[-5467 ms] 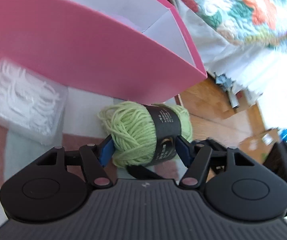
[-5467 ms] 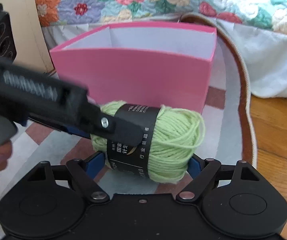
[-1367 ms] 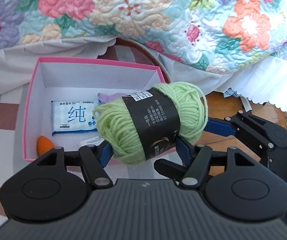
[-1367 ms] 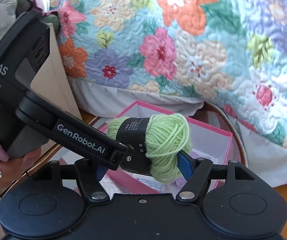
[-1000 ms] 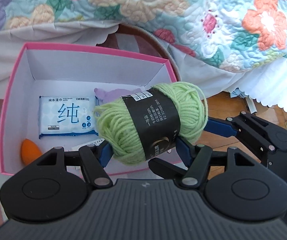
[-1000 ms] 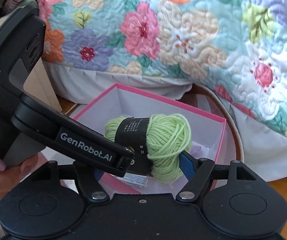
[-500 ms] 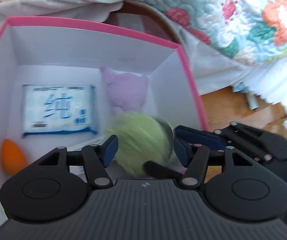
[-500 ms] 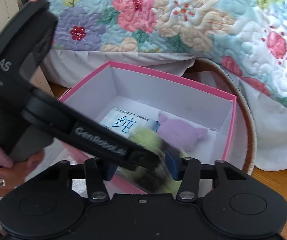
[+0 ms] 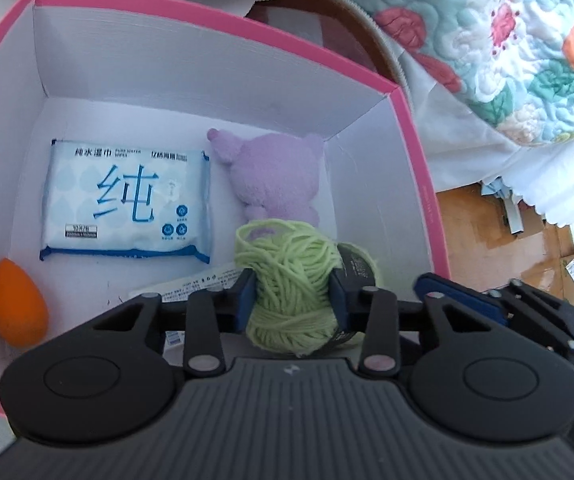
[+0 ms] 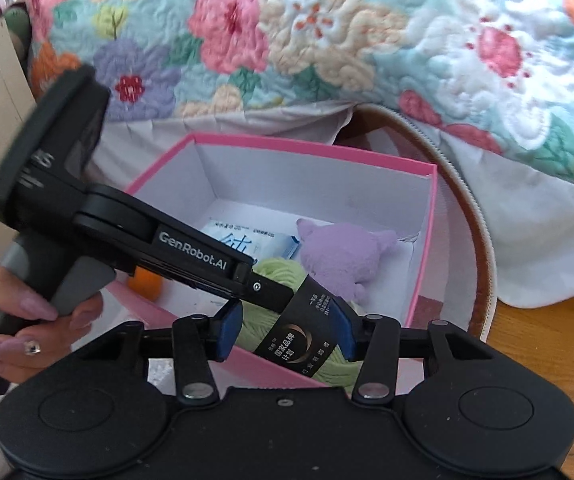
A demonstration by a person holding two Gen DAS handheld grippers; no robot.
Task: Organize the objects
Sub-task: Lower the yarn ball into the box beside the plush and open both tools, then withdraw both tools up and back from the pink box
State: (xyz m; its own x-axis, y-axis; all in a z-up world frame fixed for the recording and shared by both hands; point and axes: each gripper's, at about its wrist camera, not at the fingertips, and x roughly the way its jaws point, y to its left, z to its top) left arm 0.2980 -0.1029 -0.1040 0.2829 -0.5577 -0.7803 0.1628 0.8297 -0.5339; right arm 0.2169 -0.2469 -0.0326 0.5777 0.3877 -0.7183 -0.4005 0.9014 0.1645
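We are at the step of putting the green yarn ball (image 9: 293,280) into the pink box (image 9: 423,184), and the ball is now inside it, low at the near right corner, just in front of the purple plush toy (image 9: 275,178). The packet of wet wipes (image 9: 127,200) lies flat on the box floor toward the left, and the orange sponge egg (image 9: 17,302) sits in the near left corner.

Both claws are around the yarn. The jaws of the left gripper (image 9: 293,300) have just been closing, and its blue pads press on the two sides of the loose green end, so we judge it holds the ball in a narrow grip. The jaws of the right gripper (image 10: 287,334) have closed further than a second ago; its pads stand on both sides of the black label (image 10: 303,336) and seem to touch it, a medium opening.

Both tools point steeply down into the box from the near side. In the right wrist view the left tool crosses from the left, and a hand (image 10: 19,320) is wrapped around its grey handle.

We think the next move calls for opening both claws together, so that the ball rests on the floor, then lifting straight up past the near wall. A loose strand could catch on a pad.
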